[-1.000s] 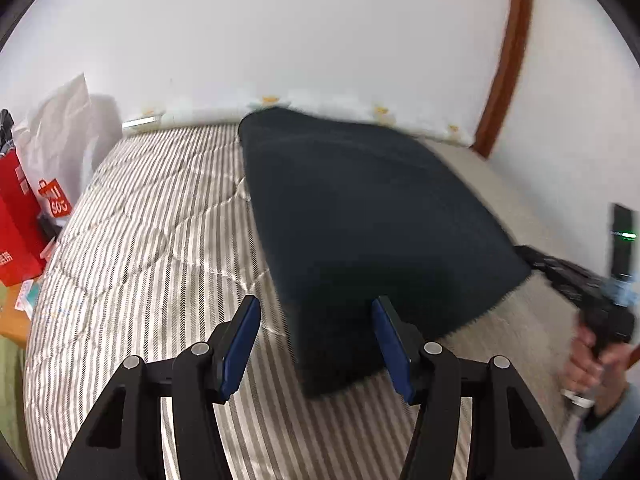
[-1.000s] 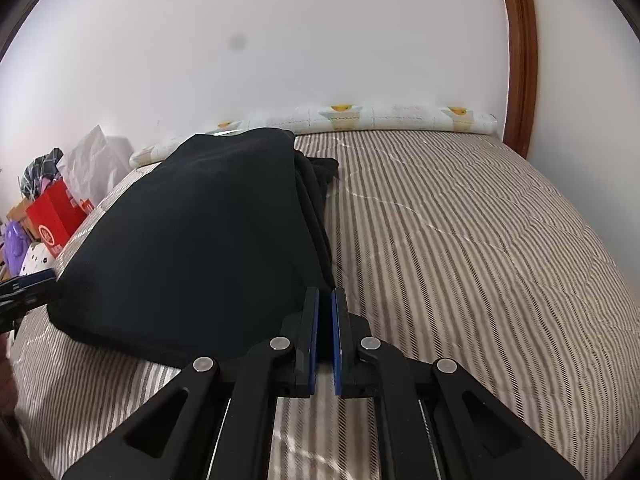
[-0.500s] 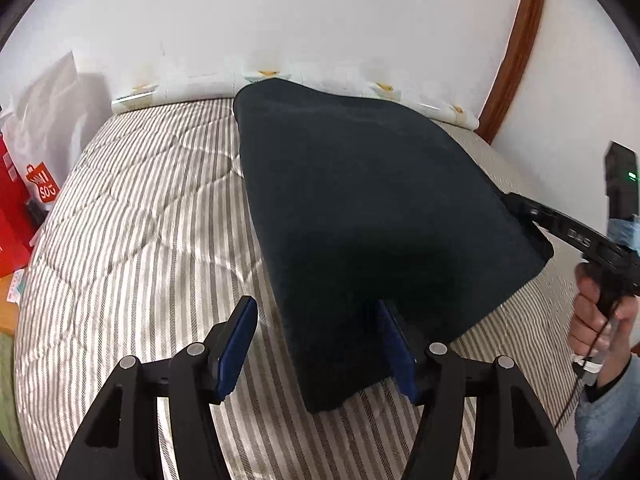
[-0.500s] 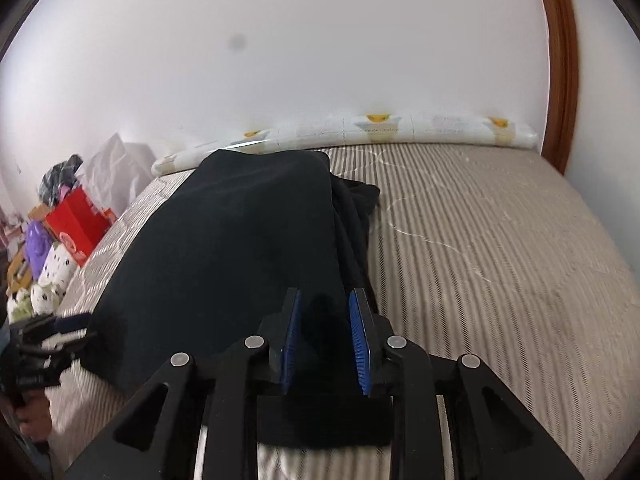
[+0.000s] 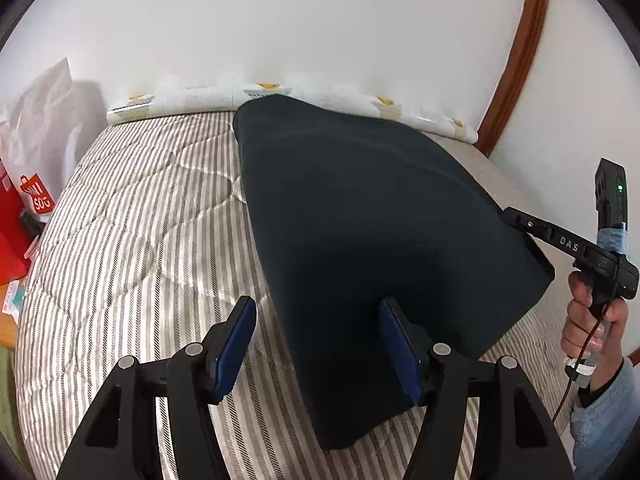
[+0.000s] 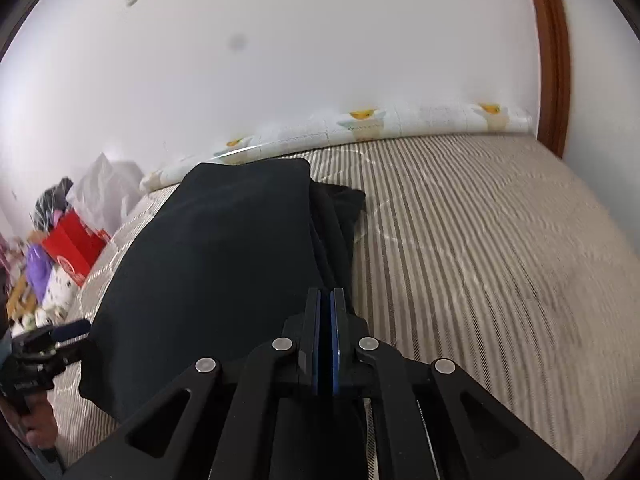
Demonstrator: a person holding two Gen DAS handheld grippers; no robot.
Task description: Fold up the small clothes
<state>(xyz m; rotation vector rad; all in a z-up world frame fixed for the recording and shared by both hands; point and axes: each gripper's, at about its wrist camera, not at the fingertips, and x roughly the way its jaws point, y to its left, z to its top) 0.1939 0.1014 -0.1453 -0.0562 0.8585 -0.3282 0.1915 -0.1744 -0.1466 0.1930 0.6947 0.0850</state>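
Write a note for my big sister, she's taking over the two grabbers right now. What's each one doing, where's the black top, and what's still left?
Left gripper: jaws opening, the near corner of the black garment lies between them, not pinched.
Right gripper: jaws shut at the garment's right edge; whether cloth is caught between them cannot be told.
The garment lies on the striped bed, already folded to a narrower shape, with bunched layers showing along its right side.
Left to do: probably grab the near end and fold it toward the wall, then smooth it flat.
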